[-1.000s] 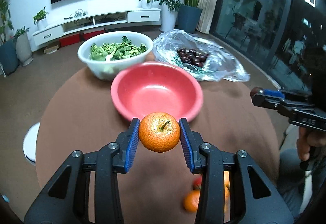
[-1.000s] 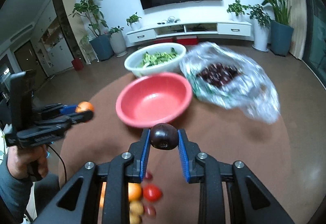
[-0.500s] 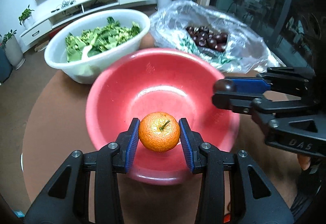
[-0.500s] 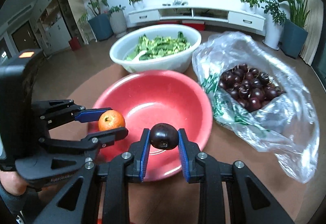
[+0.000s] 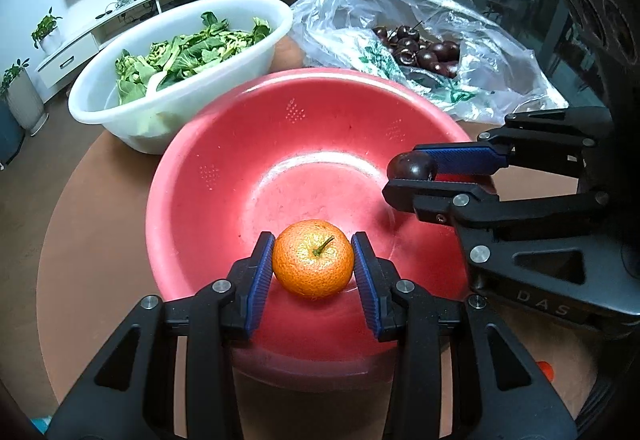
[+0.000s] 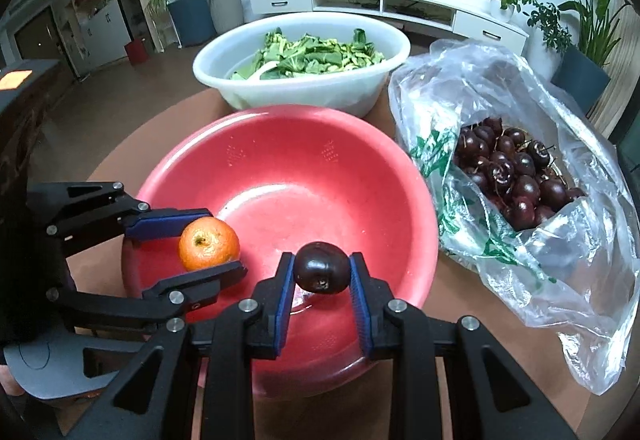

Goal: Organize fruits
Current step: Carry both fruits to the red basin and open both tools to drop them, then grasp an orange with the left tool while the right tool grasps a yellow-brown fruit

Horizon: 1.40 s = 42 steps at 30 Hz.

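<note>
My left gripper (image 5: pixel 313 272) is shut on an orange tangerine (image 5: pixel 313 258) and holds it over the near part of the empty red bowl (image 5: pixel 240 144). My right gripper (image 6: pixel 321 278) is shut on a dark purple plum (image 6: pixel 321 267) over the bowl's near side (image 6: pixel 304 144). In the left wrist view the right gripper (image 5: pixel 414 172) comes in from the right with the plum (image 5: pixel 411 166). In the right wrist view the left gripper (image 6: pixel 208 240) comes in from the left with the tangerine (image 6: pixel 209 243).
A white basin of leafy greens (image 5: pixel 180 52) (image 6: pixel 304 60) stands behind the red bowl. A clear plastic bag of dark cherries (image 5: pixel 420 48) (image 6: pixel 516 176) lies to its right. A small red fruit (image 5: pixel 545 369) lies on the round brown table (image 5: pixel 92 208) at the near right.
Both grippers have moved forward from the near table edge to over the red bowl, each still holding its fruit, and have come closer to each other.
</note>
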Tool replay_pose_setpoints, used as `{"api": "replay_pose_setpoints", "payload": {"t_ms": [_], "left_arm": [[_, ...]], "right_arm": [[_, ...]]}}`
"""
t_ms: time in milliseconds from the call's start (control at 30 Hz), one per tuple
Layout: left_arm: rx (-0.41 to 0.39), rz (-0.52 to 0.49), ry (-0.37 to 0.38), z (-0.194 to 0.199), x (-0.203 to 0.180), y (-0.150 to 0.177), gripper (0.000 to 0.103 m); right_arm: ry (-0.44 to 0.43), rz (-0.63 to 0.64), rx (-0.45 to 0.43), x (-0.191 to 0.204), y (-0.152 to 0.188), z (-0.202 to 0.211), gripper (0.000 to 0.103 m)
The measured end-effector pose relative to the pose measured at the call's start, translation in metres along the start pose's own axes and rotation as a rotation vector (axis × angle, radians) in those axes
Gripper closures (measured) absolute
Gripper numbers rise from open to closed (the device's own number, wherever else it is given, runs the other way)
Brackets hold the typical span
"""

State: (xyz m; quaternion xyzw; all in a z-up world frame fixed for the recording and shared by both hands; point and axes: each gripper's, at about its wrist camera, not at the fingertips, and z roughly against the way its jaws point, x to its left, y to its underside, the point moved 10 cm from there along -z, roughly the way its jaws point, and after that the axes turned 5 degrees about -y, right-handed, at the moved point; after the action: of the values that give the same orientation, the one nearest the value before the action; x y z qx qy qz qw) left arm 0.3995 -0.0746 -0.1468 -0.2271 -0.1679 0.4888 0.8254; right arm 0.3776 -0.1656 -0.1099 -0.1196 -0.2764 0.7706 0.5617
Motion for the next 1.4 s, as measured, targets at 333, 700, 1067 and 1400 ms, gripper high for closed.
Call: {"api": "replay_pose_setpoints", "payload": {"t_ms": [333,700,1067,1400], "left_arm": [[0.001,-0.015,-0.008,-0.005,-0.003,0.0,0.065],[-0.02,-0.023,-0.033,0.001,-0.001,0.0,0.04],[-0.157,0.073,-0.017,0.083,0.008,0.012,0.018],[-0.226,0.194,0.007,0.159,-0.024,0.101,0.004]], "right_arm": [[0.03,0.026,0.013,-0.001,0.001,-0.005,0.072],[0.025,0.037,0.017,0.001,0.001,-0.003,0.064],[0.0,-0.048,-0.133,-0.004,0.01,0.079,0.032],[-0.114,-0.154,-0.272,0.024,0.094,0.163,0.021]]}}
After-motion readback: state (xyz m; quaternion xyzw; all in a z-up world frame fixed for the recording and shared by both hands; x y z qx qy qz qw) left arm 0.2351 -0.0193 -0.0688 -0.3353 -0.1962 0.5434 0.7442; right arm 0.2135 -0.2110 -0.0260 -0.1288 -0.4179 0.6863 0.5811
